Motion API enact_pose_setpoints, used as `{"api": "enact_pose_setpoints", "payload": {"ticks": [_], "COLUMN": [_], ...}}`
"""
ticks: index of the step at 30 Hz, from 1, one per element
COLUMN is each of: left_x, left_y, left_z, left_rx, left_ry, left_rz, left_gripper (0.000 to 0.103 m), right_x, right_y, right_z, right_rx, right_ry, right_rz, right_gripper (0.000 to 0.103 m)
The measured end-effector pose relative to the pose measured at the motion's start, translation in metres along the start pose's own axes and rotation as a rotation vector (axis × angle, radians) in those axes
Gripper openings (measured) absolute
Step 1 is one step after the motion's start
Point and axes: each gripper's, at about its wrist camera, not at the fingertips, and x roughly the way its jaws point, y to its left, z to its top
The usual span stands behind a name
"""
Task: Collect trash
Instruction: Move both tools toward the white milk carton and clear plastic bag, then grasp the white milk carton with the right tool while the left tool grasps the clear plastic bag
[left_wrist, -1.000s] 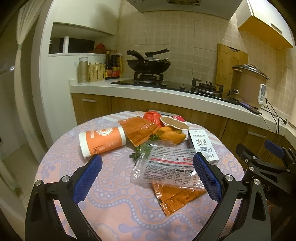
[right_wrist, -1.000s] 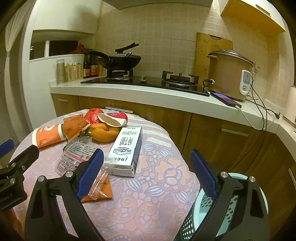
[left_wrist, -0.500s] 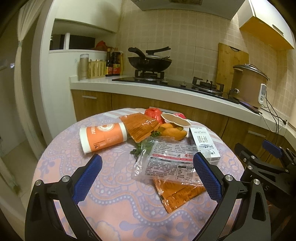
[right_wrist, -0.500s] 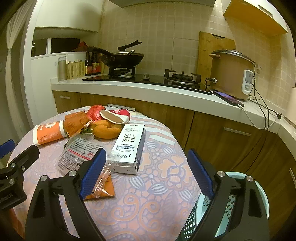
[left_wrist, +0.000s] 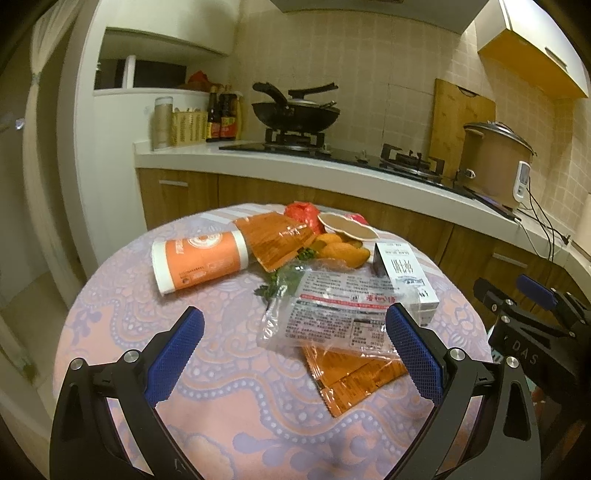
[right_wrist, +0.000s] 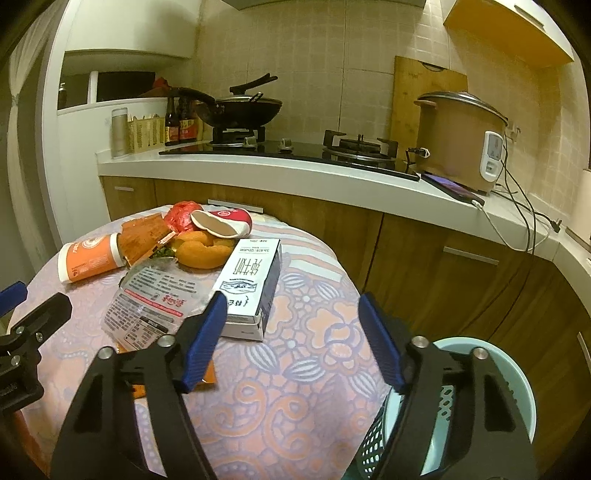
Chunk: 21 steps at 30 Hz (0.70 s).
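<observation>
Trash lies on a round table (left_wrist: 229, 417) with a pink patterned cloth: an orange paper cup (left_wrist: 201, 260) on its side, an orange foil wrapper (left_wrist: 275, 240), a clear printed bag (left_wrist: 340, 314), a flat orange packet (left_wrist: 354, 373), a white milk carton (left_wrist: 404, 273) (right_wrist: 251, 284), orange peels (right_wrist: 201, 253), a red crushed cup (right_wrist: 221, 221). My left gripper (left_wrist: 291, 356) is open above the near table, the clear bag between its fingers' line. My right gripper (right_wrist: 291, 339) is open, just short of the carton. A light blue bin (right_wrist: 487, 373) stands lower right.
A kitchen counter (right_wrist: 295, 166) runs behind the table, with a wok (right_wrist: 243, 110) on the stove, a rice cooker (right_wrist: 458, 136), sauce bottles and a cutting board. Wooden cabinets stand below it. My right gripper shows at the right edge of the left wrist view (left_wrist: 532, 306).
Both grippers have moved forward and a little down toward the table. The right gripper's jaws have narrowed somewhat near the milk carton. Nothing on the table has moved.
</observation>
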Motion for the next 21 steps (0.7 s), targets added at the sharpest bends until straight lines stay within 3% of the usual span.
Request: {"api": "enact_pose_setpoints", "payload": {"ticks": [4,15,21], "left_x": [0.008,0.047,0.068], "left_y": [-0.006,-0.052,-0.065], "left_z": [-0.005,-0.020,-0.020], "left_rx": [0.004,0.060,0.091], "left_ry": [0.038,0.164,0.214], "left_rz": [-0.035,-0.128,-0.066], "left_gripper": [0.095,0.095,0.095], "right_x": [0.002,0.010,0.016], "right_y": [-0.005,-0.035,-0.040], "right_z": [-0.003,-0.007,-0.009], "right_rx": [-0.002,0.044,0.038], "right_ry": [0.005,0.028,0.045], "right_rz": [-0.012,-0.021,-0.005], "right_gripper": [0.060,0.060,0.060]}}
